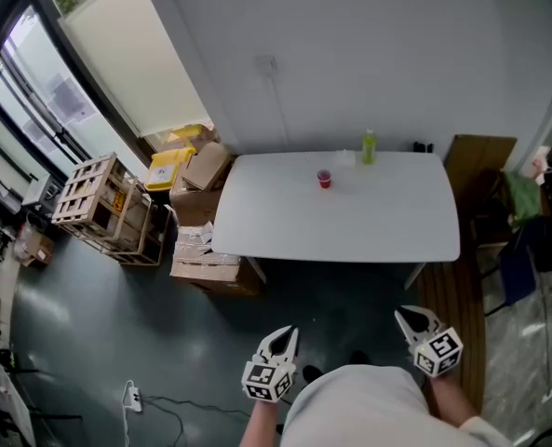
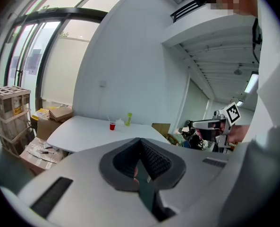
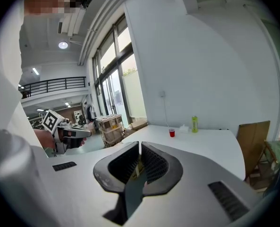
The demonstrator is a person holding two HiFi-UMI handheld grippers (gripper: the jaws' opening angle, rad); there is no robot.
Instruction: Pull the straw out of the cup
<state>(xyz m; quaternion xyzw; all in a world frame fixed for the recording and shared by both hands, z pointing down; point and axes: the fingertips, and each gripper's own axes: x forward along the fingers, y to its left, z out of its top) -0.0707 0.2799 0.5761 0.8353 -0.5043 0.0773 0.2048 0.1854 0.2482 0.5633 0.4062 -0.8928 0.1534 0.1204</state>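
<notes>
A small red cup [image 1: 324, 179] stands on the white table [image 1: 285, 231], towards its far edge and well ahead of me. The same cup appears in the left gripper view [image 2: 112, 126] and in the right gripper view [image 3: 172, 133]. Its straw is too small to make out. My left gripper [image 1: 284, 334] and right gripper [image 1: 409, 318] hang low near my body, short of the table's near edge and far from the cup. Both have their jaws closed together with nothing between them, as the left gripper [image 2: 140, 140] and right gripper [image 3: 140, 144] views show.
A green bottle [image 1: 369, 146] and a small white object [image 1: 346, 157] stand behind the cup. Cardboard boxes [image 1: 207, 264] and a wooden crate [image 1: 97, 205] lie left of the table. A brown board [image 1: 478, 161] and clutter stand at its right. A cable [image 1: 154, 406] trails on the dark floor.
</notes>
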